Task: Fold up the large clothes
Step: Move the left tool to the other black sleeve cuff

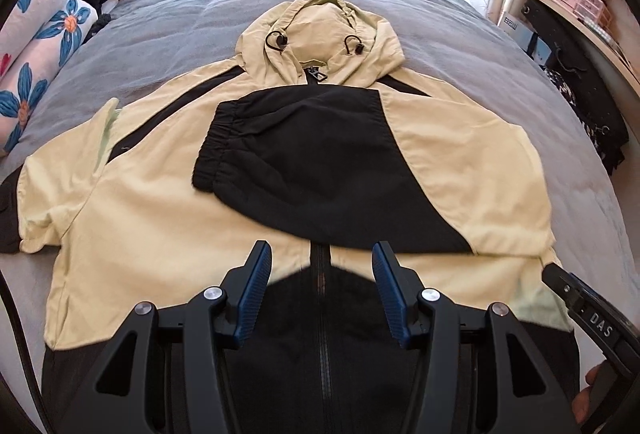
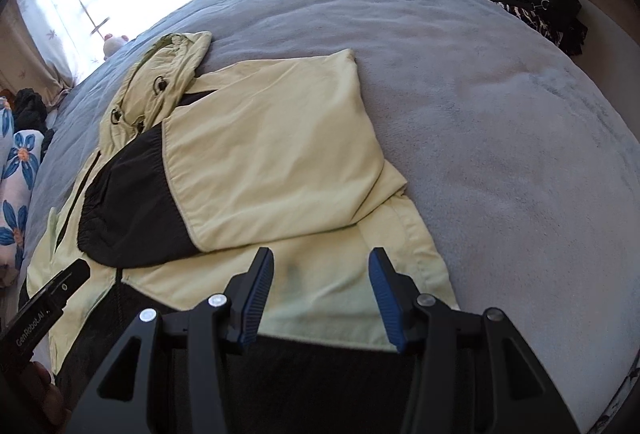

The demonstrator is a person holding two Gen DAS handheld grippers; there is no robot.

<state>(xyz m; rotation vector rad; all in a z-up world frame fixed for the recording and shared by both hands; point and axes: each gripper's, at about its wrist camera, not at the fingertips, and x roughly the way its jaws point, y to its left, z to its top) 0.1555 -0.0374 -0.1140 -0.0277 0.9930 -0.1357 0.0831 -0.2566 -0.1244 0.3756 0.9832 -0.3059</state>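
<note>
A yellow and black jacket lies flat on the grey bed, with one sleeve folded over its front. The left tool hangs over the zipper, fingers apart, holding nothing. The right tool hangs over the bottom corner, fingers apart too.

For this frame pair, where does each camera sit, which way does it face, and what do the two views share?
Left wrist: rides the left gripper, looking down its open fingers over the jacket's zip toward the hood and window; the right gripper and a bit of hand show at lower right.
Right wrist: rides the right gripper, looking down over the jacket's folded sleeve and the grey bedspread; the left gripper's body shows at lower left.
Shared: jacket, hood, bedspread, floral pillows, window.
</note>
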